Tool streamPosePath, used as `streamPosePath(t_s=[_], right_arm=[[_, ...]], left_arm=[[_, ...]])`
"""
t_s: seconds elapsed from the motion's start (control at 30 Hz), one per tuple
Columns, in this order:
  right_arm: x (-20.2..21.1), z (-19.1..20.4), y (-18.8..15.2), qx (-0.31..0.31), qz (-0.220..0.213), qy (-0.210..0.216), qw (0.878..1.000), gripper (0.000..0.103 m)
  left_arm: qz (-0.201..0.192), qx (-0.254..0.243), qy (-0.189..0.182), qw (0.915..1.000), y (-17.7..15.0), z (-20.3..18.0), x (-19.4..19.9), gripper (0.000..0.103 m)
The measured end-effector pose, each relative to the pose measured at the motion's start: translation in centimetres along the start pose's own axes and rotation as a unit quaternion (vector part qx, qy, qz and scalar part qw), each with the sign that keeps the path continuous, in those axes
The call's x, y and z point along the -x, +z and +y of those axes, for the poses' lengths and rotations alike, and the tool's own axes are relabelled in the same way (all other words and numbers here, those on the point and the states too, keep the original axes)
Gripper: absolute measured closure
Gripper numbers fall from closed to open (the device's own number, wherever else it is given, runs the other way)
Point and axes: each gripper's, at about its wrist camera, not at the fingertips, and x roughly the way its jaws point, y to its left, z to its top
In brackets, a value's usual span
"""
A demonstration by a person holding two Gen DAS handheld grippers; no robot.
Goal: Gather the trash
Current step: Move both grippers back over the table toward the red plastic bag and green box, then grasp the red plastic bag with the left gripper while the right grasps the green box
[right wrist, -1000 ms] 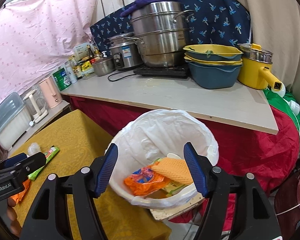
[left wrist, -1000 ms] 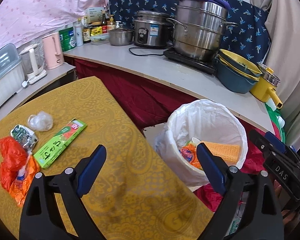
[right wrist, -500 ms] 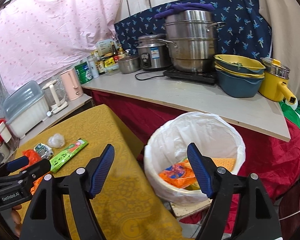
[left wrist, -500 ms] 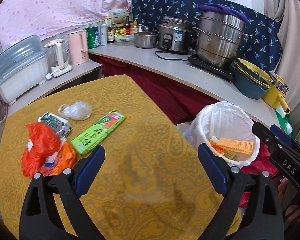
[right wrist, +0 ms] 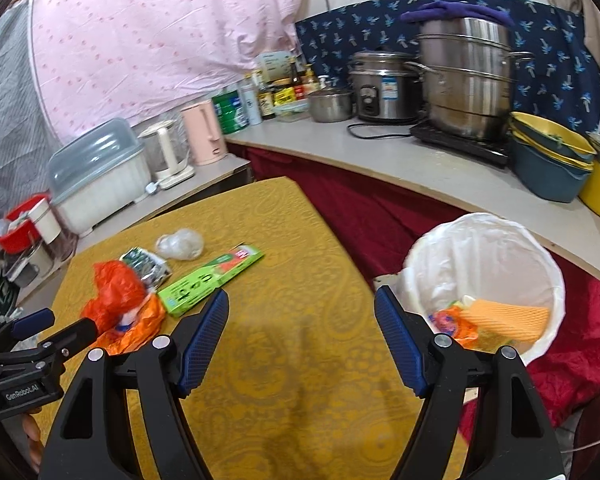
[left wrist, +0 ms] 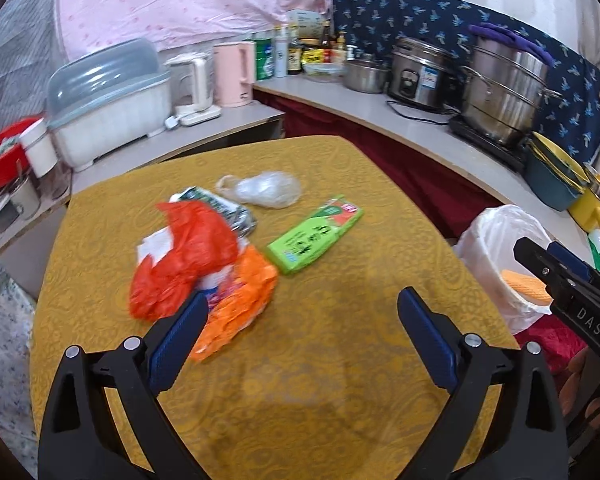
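Trash lies on the yellow table (left wrist: 340,360): a red plastic bag (left wrist: 188,252), an orange wrapper (left wrist: 240,300), a green carton (left wrist: 316,234), a clear plastic bag (left wrist: 264,190) and a dark foil packet (left wrist: 220,208). My left gripper (left wrist: 302,340) is open and empty, just near of the orange wrapper. My right gripper (right wrist: 302,340) is open and empty above the table, with the green carton (right wrist: 208,280) ahead to its left. The white-lined trash bin (right wrist: 488,280) stands right of the table and holds an orange net and wrappers.
A grey counter (right wrist: 420,164) runs behind with steel pots (right wrist: 464,76), a rice cooker (right wrist: 380,84), stacked bowls (right wrist: 548,156), bottles, kettles (right wrist: 204,132) and a covered dish rack (right wrist: 96,172). A red cloth (right wrist: 380,220) hangs below the counter.
Both grippers have swung left, away from the bin and over the table. The trash pile now sits nearer the centre of both views. Both stay open and empty.
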Motion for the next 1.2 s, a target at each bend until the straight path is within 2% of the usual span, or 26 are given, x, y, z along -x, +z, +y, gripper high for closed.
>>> streamPosePath(t_s=[0.23,0.43,0.83,1.1,1.2], right_arm=[[-2.7,4.1,-1.1,0.018,0.030,0.023,0.999,0.031],[-5.1,6.4,-1.5,0.025,0.055,0.039,0.997,0.031],[-10.2,9.5,-1.5,0.026,0.094,0.052,0.994,0.031],[-14.2,11.6,-0.4,0.014,0.108,0.049,0.993,0.031],[-15.9,12.2,0.4,0.006,0.110,0.046,0.993,0.030]], left_arm=[[0.009,0.031,0.033,0.9989,-0.9,5.4,-0.6,0.012],[0.016,0.033,0.045,0.9983,-1.0,7.9,-2.2,0.012],[0.036,0.025,0.020,0.9989,-0.9,11.9,-7.5,0.012],[0.041,0.003,0.020,0.9990,0.3,13.0,-10.2,0.012],[0.045,-0.005,0.011,0.9989,0.5,13.0,-11.1,0.016]])
